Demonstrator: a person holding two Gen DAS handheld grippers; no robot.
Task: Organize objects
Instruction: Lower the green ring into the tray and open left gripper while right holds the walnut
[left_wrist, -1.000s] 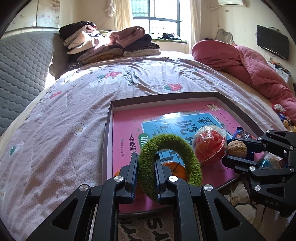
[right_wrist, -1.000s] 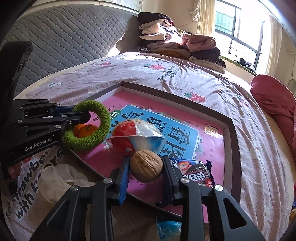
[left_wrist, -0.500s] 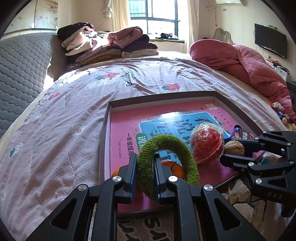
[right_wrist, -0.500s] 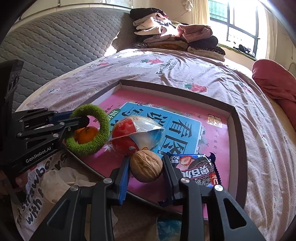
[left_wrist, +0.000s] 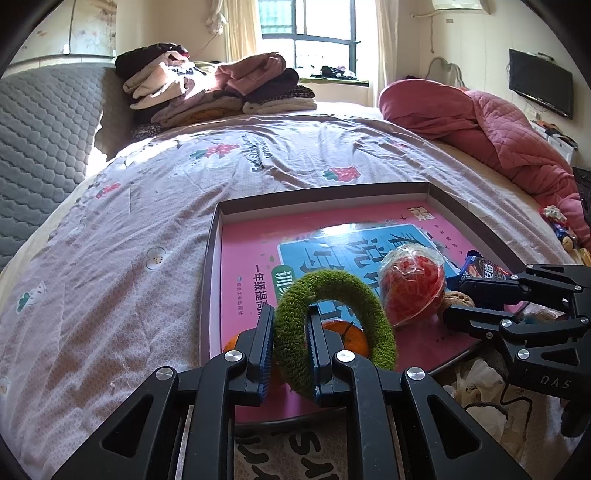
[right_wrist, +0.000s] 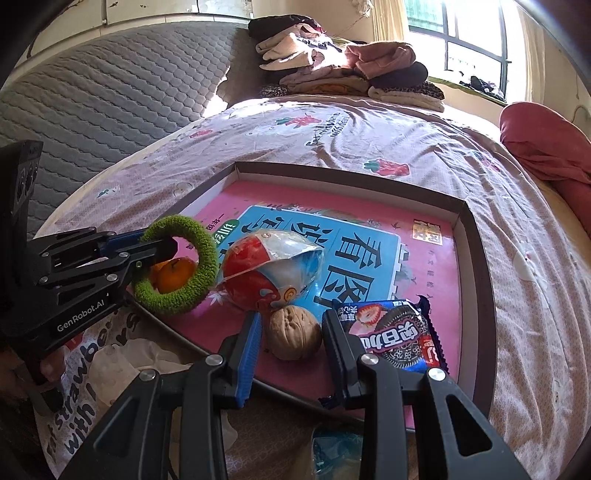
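My left gripper (left_wrist: 290, 349) is shut on a fuzzy green ring (left_wrist: 332, 288), held upright over the near left corner of a brown-rimmed tray (left_wrist: 212, 236) with a pink book cover inside. The ring also shows in the right wrist view (right_wrist: 177, 266). An orange (right_wrist: 173, 273) lies behind it. My right gripper (right_wrist: 291, 339) is open, its jaws apart on either side of a walnut (right_wrist: 293, 334) that rests on the tray; gaps show on both sides. A red and white wrapped ball (right_wrist: 269, 266) and a blue cookie packet (right_wrist: 391, 332) lie beside it.
The tray sits on a bed with a pale floral sheet (left_wrist: 122, 240). Folded clothes (left_wrist: 218, 88) are stacked at the far end, a pink quilt (left_wrist: 491, 129) at the right. A printed bag (right_wrist: 85, 398) and crumpled plastic lie by the tray's near edge.
My right gripper has opened and let the walnut down onto the tray. My left gripper still holds the green ring and has barely moved.
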